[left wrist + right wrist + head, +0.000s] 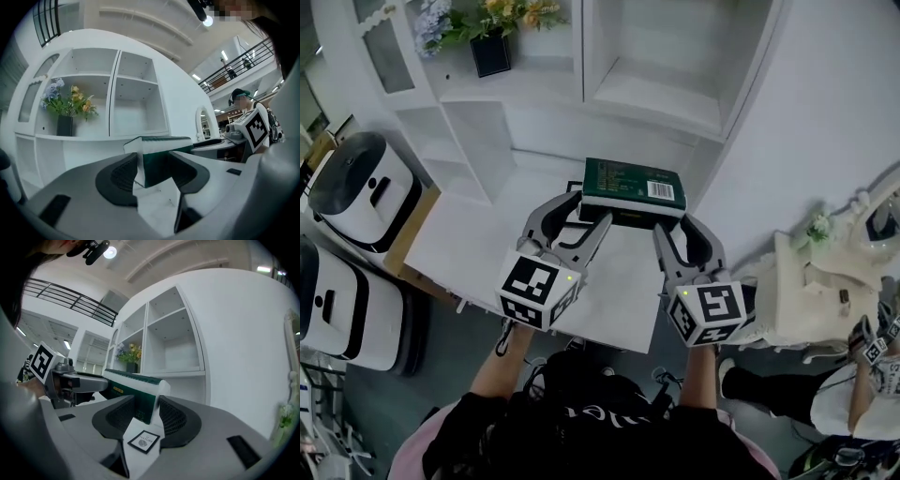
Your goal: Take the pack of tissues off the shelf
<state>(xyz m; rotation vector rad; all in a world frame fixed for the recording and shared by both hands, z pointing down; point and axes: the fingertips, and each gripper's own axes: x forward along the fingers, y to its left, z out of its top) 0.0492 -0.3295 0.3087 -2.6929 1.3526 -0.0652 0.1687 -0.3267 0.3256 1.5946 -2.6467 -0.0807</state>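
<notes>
At the centre of the head view, the pack of tissues (633, 185) hangs over the smooth white tabletop (487, 234), just in front of the white shelf unit (656, 89). It is a flat rectangular block in glossy dark green wrap, with a white barcode patch (661, 190) on top and paler ends. The left gripper (579, 216) clamps its left front corner and the right gripper (680, 232) its right front corner. Each presses ribbed black pads (119, 176), set in curved grey plastic jaws, against the wrap. Toward the upper left, a square black pot (490, 53) of flowers stands on a shelf.
</notes>
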